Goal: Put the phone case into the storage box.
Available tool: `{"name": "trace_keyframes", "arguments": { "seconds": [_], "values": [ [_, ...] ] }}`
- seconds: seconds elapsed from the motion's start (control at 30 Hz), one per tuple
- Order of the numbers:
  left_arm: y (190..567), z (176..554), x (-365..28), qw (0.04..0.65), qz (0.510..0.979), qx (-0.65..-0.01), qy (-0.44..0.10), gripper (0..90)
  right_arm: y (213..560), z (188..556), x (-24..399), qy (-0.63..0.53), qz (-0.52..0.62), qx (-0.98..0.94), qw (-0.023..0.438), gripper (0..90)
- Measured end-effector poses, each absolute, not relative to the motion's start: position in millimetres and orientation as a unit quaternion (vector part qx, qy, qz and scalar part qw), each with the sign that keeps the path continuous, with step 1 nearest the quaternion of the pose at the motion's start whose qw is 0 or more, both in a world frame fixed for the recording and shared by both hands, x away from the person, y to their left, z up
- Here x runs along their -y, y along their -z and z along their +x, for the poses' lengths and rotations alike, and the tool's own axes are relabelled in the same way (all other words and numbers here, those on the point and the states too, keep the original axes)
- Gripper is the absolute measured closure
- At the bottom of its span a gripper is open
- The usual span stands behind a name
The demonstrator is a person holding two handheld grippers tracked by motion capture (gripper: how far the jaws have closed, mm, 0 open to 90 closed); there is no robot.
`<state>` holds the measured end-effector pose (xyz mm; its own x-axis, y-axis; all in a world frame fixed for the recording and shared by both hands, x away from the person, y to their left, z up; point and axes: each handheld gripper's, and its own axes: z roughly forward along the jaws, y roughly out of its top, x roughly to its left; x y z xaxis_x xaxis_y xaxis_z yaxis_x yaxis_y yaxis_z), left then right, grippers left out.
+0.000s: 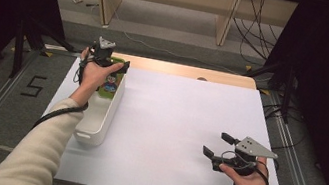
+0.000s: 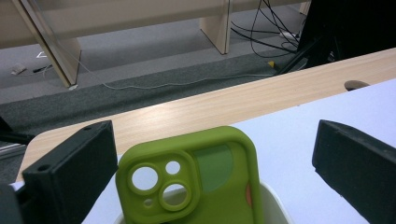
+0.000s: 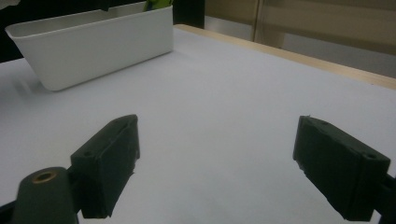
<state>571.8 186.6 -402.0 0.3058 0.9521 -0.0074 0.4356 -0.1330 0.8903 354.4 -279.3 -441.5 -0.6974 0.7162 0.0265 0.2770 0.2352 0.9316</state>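
A green phone case [image 1: 111, 83] with a picture on its face stands upright in the far end of a long white bin [image 1: 99, 122] at the table's left. My left gripper [image 1: 108, 65] hovers just above that end of the bin. In the left gripper view the case [image 2: 196, 182] shows its camera cut-outs between the two black jaws, which stand wide on either side without touching it, so the left gripper [image 2: 215, 135] is open. My right gripper [image 1: 218, 145] rests low at the table's right, open, with nothing between its fingers [image 3: 112, 158].
A white sheet [image 1: 183, 121] covers the table, with a wooden strip [image 1: 181, 70] along its far edge. The bin [image 3: 102, 51] lies far across the sheet in the right gripper view. Cables and wooden furniture legs stand on the floor beyond the table.
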Motion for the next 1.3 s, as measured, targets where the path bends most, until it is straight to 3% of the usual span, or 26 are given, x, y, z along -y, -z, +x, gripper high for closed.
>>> {"name": "trace_keyframes", "arguments": {
  "seconds": [1.3],
  "values": [
    [378,517,-183,0.457,0.704,-0.468,-0.276,1.1,441,355,280,-0.524,0.331,-0.756,0.210,15.7]
  ]
}}
